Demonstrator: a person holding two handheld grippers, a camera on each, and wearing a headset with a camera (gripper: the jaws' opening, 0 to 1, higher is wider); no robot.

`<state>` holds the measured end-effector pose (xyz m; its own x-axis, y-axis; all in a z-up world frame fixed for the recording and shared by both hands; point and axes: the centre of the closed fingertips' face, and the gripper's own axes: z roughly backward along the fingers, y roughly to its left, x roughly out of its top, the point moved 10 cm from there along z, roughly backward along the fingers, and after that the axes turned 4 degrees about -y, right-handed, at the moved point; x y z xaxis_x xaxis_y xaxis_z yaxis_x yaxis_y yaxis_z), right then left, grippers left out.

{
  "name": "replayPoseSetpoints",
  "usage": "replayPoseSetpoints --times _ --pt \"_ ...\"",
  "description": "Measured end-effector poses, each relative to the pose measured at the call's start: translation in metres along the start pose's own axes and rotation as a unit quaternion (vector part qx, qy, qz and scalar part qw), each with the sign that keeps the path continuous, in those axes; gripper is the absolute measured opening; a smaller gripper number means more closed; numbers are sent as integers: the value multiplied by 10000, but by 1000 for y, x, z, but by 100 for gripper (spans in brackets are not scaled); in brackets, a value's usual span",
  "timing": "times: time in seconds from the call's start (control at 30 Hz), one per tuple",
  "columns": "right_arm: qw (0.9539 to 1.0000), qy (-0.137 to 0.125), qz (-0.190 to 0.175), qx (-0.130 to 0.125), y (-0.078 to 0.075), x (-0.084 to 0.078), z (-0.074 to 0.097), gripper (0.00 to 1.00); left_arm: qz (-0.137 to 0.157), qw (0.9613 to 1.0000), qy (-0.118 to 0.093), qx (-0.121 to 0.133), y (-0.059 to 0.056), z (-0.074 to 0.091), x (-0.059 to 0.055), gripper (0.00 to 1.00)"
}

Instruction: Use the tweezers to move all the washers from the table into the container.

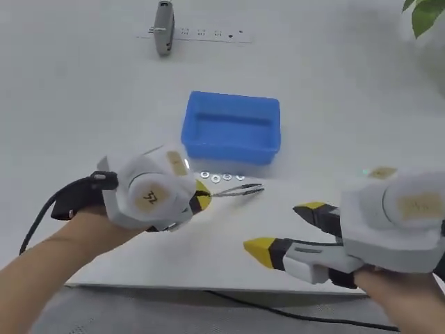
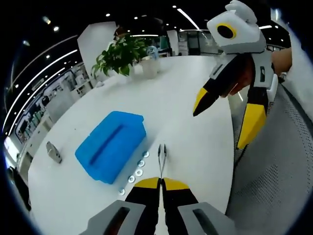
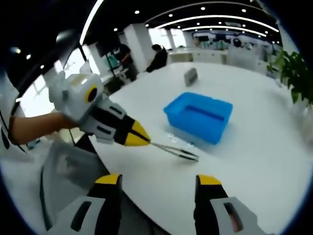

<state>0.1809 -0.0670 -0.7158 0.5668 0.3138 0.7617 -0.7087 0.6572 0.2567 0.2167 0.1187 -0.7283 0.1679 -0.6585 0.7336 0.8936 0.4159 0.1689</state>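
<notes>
Here, in the head view, the left gripper (image 1: pixel 199 197) has its yellow-tipped jaws pressed together on the back end of a pair of slim silver metal tweezers (image 1: pixel 238 190), which point right across the white table (image 1: pixel 334 90). Four small silver ring-shaped washers (image 1: pixel 222 177) lie in a short row just in front of the rectangular blue plastic container (image 1: pixel 231 127), none of them in it. The tweezer tips sit just beside the row's right end, over no washer. The right gripper (image 1: pixel 286 228) hangs well apart from them, its jaws spread and holding nothing. A white power strip (image 1: pixel 201 33) lies at the far edge.

In the left gripper view the jaws meet on the tweezers (image 2: pixel 161 155). The washers (image 2: pixel 137 170) trail to the left of them along the container (image 2: pixel 111 144) wall. A leafy green plant (image 2: pixel 120 55) stands far off.

From the right gripper view, both open jaws frame the tweezers (image 3: pixel 177 151) before the container (image 3: pixel 198 116). The washers here are too faint to place.

The step in hand looks like the first pick. It would go best with the tips swung left over the nearest washer and brought down at a shallow angle to straddle its rim. A gentle squeeze should stop the flat ring skating off. The container's front wall needs a clear lift before release.
</notes>
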Motion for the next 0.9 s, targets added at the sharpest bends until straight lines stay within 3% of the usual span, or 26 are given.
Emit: replayPoseSetpoints --times 0.07,0.17,0.3,0.37,0.4,0.6,0.7,0.73,0.8,0.9 --pt "9995 20 262 147 8 5 -5 55 -61 9999 -84 5 -5 10 5 0" --pt "9960 23 880 122 19 13 -10 45 -142 9999 -85 -45 -12 23 9 0" --pt "9927 6 1200 153 33 21 -22 41 -311 9993 -145 -141 -20 38 15 0" --pt "9889 267 1441 238 37 22 -30 39 -362 9990 -168 -213 -24 45 18 0" --pt "9869 268 1574 244 41 23 -35 37 -389 9988 -169 -257 -25 47 20 0" --pt "9771 426 2027 483 60 24 -49 22 -706 9957 -241 -556 -33 61 23 0" --pt "9721 437 2263 431 65 24 -54 14 -839 9937 -299 -678 -34 68 24 0" --pt "9724 445 2245 447 67 24 -54 10 -848 9935 -306 -698 -34 69 25 0" --pt "9725 453 2233 480 70 25 -55 9 -944 9918 -326 -795 -36 77 26 0" --pt "9672 567 2418 527 77 24 -54 8 -1113 9892 -398 -872 -37 87 27 0"
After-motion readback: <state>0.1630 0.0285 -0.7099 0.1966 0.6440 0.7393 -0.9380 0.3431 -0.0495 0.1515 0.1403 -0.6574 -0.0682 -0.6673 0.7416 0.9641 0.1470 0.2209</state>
